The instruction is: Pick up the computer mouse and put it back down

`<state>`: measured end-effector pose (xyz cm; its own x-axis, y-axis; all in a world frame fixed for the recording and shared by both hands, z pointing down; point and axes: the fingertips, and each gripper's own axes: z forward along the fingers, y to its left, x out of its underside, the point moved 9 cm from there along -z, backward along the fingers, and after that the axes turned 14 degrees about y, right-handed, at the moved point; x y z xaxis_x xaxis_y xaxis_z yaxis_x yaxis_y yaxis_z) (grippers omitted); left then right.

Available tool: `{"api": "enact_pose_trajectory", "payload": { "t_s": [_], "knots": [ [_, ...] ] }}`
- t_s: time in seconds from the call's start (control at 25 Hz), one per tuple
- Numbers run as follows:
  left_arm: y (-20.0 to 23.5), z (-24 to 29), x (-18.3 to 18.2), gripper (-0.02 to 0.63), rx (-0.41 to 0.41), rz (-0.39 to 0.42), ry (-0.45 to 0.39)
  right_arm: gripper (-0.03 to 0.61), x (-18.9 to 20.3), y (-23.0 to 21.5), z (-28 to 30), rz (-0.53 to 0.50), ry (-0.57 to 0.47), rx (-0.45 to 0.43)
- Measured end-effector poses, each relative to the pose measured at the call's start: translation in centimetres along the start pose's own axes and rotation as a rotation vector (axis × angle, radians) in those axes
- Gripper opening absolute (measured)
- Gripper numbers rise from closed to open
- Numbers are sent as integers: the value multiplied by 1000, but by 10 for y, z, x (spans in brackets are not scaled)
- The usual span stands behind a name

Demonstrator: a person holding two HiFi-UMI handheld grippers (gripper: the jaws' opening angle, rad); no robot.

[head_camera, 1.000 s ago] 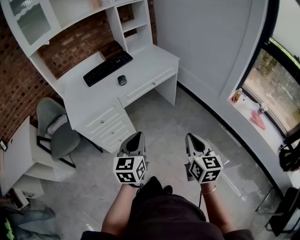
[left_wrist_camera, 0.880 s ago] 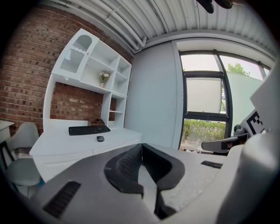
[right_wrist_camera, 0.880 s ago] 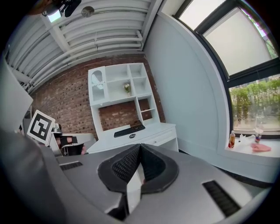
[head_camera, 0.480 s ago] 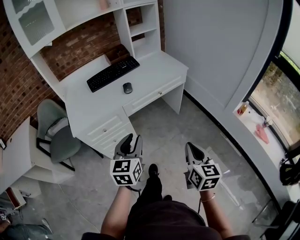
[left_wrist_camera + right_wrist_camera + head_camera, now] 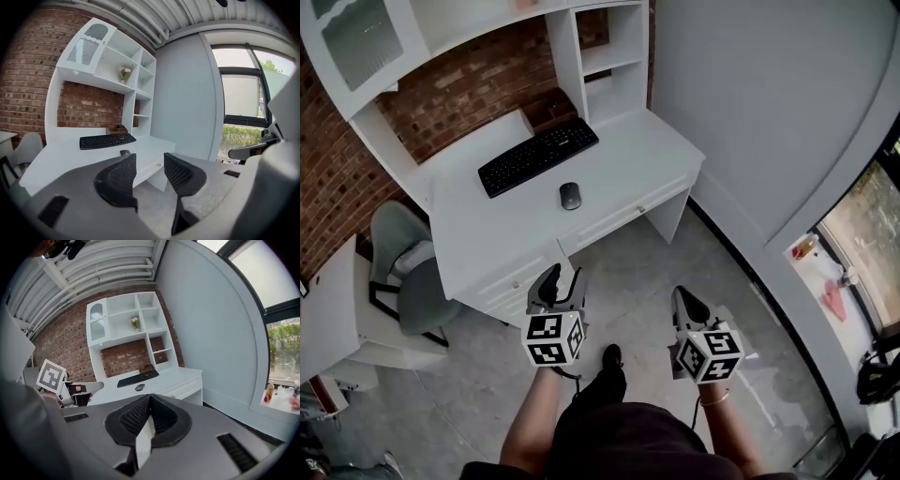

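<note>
A dark computer mouse (image 5: 570, 195) lies on the white desk (image 5: 609, 173), just in front of a black keyboard (image 5: 538, 156). In the right gripper view the mouse (image 5: 139, 387) shows small and far off. My left gripper (image 5: 555, 279) hangs over the floor short of the desk's front edge, its jaws opening with nothing between them (image 5: 149, 172). My right gripper (image 5: 685, 302) is beside it, farther from the desk, jaws shut and empty (image 5: 149, 409).
A white hutch with shelves (image 5: 609, 56) rises behind the desk against a brick wall (image 5: 459, 89). A drawer unit (image 5: 511, 281) sits under the desk, a grey chair (image 5: 408, 272) to the left. A curved white wall (image 5: 769, 112) closes the right side.
Both grippers and the person have moved toward the desk, which now shows larger and nearer. The left gripper's jaws have gone from shut to parted.
</note>
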<state>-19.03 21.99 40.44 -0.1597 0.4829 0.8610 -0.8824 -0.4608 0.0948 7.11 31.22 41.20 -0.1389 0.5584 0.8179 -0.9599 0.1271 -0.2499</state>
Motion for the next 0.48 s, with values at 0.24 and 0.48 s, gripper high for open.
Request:
{"api": "enact_pose_trajectory", "payload": {
  "t_s": [0.24, 0.48],
  "knots": [
    [33, 50, -28, 202, -18, 3, 26, 3, -32, -2, 55, 2, 26, -6],
    [57, 91, -45, 236, -14, 8, 58, 5, -55, -5, 97, 5, 38, -5]
  ]
}}
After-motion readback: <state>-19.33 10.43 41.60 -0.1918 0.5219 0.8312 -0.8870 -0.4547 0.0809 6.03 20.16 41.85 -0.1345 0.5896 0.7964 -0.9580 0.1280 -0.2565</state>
